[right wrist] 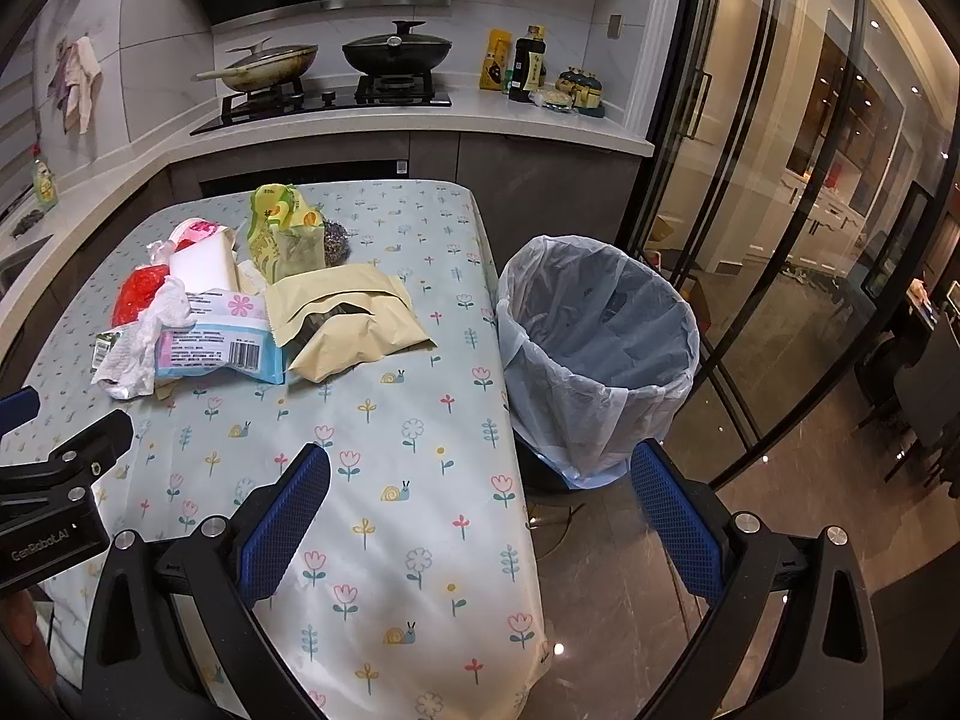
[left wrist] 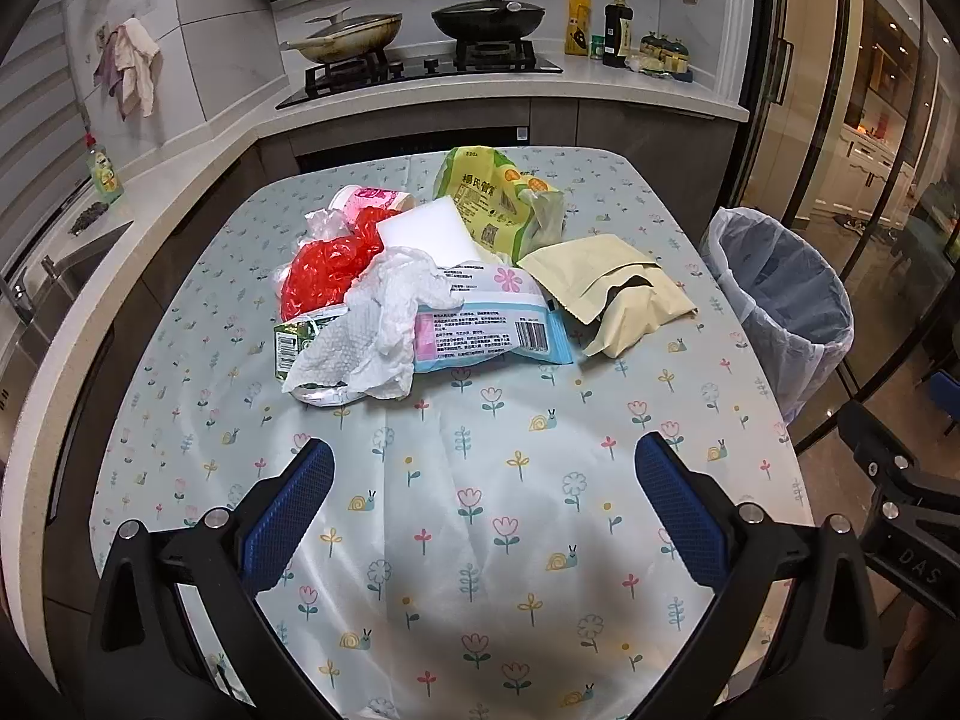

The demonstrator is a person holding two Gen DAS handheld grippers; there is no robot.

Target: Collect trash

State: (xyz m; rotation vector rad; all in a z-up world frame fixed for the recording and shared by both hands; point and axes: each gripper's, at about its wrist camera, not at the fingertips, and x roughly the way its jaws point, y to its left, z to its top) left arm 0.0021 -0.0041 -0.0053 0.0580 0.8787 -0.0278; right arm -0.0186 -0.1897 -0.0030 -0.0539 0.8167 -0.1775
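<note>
Beige pouch point(right wrist: 348, 324) atop trash pile, lined bin point(right wrist: 600, 354) beside table point(right wrist: 420, 480)

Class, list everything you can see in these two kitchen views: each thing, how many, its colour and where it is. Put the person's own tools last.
Table: one, pale floral cloth, centre.
Bin: one, clear-lined, empty, floor at the table's right.
Beige pouches: two, pile's right side.
Blue wrapper: one, pile front.
Tissue: one, white, crumpled, pile front left.
Red bag: one, pile left.
Green packet: one, pile rear.
White block: one, pile middle.
Pans: two, lidded, on the stove.
Bottles: several, counter right.
Left tool: open, empty, above table.
Right tool: open, empty, over the table's edge.
</note>
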